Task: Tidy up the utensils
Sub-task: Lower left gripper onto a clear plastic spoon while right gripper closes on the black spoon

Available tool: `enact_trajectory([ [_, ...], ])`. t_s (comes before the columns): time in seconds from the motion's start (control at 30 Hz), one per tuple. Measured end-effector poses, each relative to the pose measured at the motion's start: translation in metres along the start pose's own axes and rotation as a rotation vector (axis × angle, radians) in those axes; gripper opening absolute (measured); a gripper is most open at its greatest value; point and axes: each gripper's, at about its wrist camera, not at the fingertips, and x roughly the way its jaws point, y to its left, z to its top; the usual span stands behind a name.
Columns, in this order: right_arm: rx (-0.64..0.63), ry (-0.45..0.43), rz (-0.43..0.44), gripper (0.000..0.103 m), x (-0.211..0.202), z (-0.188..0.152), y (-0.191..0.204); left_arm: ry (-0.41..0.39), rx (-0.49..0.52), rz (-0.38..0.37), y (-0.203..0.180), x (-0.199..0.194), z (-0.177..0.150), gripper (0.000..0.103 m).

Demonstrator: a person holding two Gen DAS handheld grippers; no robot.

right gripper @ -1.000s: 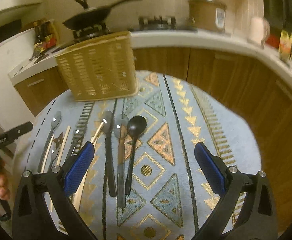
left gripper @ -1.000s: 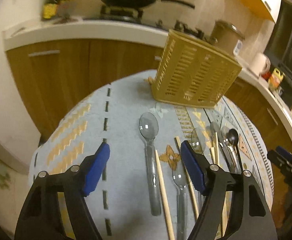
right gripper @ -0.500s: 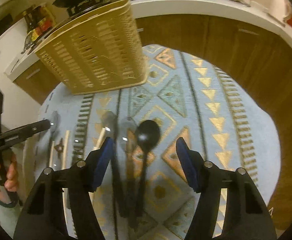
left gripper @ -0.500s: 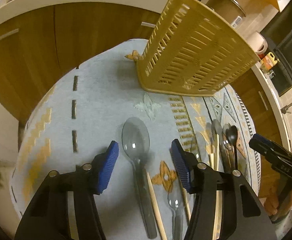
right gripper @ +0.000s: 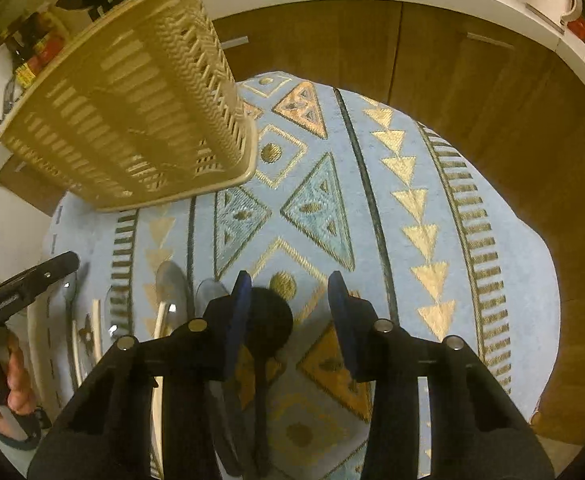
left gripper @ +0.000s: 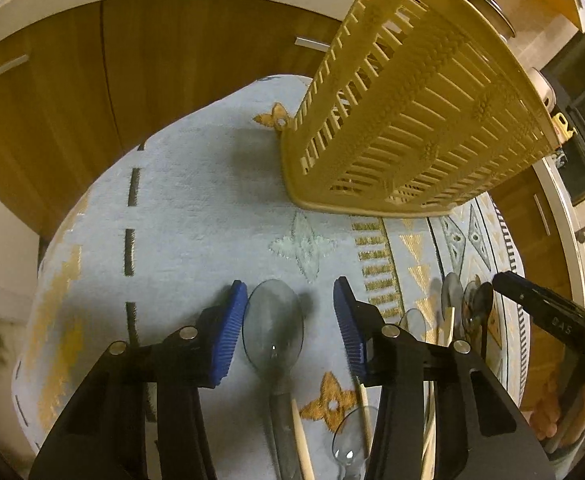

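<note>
A row of utensils lies on a patterned cloth in front of a tan slotted basket (left gripper: 412,120), which also shows in the right wrist view (right gripper: 124,112). My left gripper (left gripper: 290,326) is open, low over the cloth, its blue pads on either side of the bowl of a clear grey spoon (left gripper: 272,332). Wooden chopsticks (left gripper: 302,440) and a smaller clear spoon (left gripper: 348,444) lie beside it. My right gripper (right gripper: 288,314) is open, its pads on either side of the bowl of a black spoon (right gripper: 270,320). Other clear spoons (right gripper: 172,288) lie to its left.
The round table's cloth (right gripper: 432,220) drops off at the edges, with wooden cabinets (right gripper: 432,60) and a white counter behind. The basket stands at the far side of the cloth. The other gripper and hand show at each view's edge (left gripper: 548,320).
Both grippers have dropped toward the cloth and moved forward. Their jaws have narrowed around the spoon bowls. The basket looms larger in both views.
</note>
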Motion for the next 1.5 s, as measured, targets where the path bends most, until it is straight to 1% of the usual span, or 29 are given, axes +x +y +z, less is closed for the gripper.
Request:
enact_trajectory([
  [0.07, -0.01, 0.012, -0.02, 0.037, 0.006, 0.004, 0.002, -0.005, 0.005, 0.011, -0.001, 0.001, 0.0, 0.043],
  [0.13, -0.007, 0.031, -0.021, 0.037, 0.013, 0.005, 0.002, -0.007, 0.005, 0.015, -0.002, 0.0, 0.001, 0.043],
  [0.2, -0.002, 0.045, -0.003, 0.037, 0.016, 0.004, 0.003, -0.008, 0.005, 0.014, -0.001, 0.001, 0.0, 0.043],
  [0.4, -0.039, 0.072, 0.029, 0.037, 0.017, 0.0, 0.012, -0.007, -0.002, 0.001, 0.003, 0.0, -0.002, 0.043],
  [0.57, -0.088, 0.097, -0.011, 0.037, 0.016, -0.01, 0.018, 0.001, 0.004, -0.004, 0.003, -0.001, -0.003, 0.043],
  [0.77, -0.113, 0.114, -0.027, 0.037, 0.016, -0.011, 0.019, 0.028, 0.0, -0.002, 0.002, 0.0, 0.0, 0.043],
  [0.9, -0.152, 0.126, -0.044, 0.039, 0.02, -0.012, 0.03, 0.048, 0.035, 0.05, -0.007, 0.002, 0.0, 0.043],
  [0.93, -0.159, 0.126, -0.045, 0.039, 0.027, -0.01, 0.035, 0.043, 0.037, 0.074, -0.009, 0.003, 0.0, 0.043],
  [1.03, -0.172, 0.126, -0.046, 0.039, 0.027, -0.01, 0.038, 0.021, 0.035, 0.126, -0.01, 0.002, 0.002, 0.043],
  [1.17, -0.184, 0.12, -0.049, 0.039, 0.026, -0.014, 0.043, 0.038, 0.042, 0.155, -0.011, 0.004, 0.0, 0.043],
  [1.23, -0.197, 0.114, -0.055, 0.039, 0.022, -0.023, 0.042, 0.049, 0.062, 0.175, -0.018, 0.005, -0.003, 0.043],
  [1.3, -0.213, 0.103, -0.061, 0.036, 0.02, -0.027, 0.045, 0.052, 0.091, 0.212, -0.026, 0.007, -0.008, 0.043],
  [1.33, -0.214, 0.098, -0.051, 0.034, 0.018, -0.037, 0.05, 0.05, 0.102, 0.226, -0.028, 0.008, -0.01, 0.042],
  [1.37, -0.216, 0.093, -0.049, 0.034, 0.017, -0.041, 0.052, 0.043, 0.121, 0.259, -0.033, 0.009, -0.012, 0.039],
  [1.4, -0.215, 0.087, -0.044, 0.034, 0.015, -0.046, 0.054, 0.034, 0.135, 0.285, -0.036, 0.01, -0.013, 0.031],
  [1.43, -0.214, 0.077, -0.044, 0.034, 0.014, -0.049, 0.054, 0.027, 0.143, 0.293, -0.038, 0.01, -0.014, 0.031],
  [1.5, -0.211, 0.056, -0.031, 0.034, 0.008, -0.054, 0.051, 0.01, 0.137, 0.266, -0.038, 0.007, -0.017, 0.031],
])
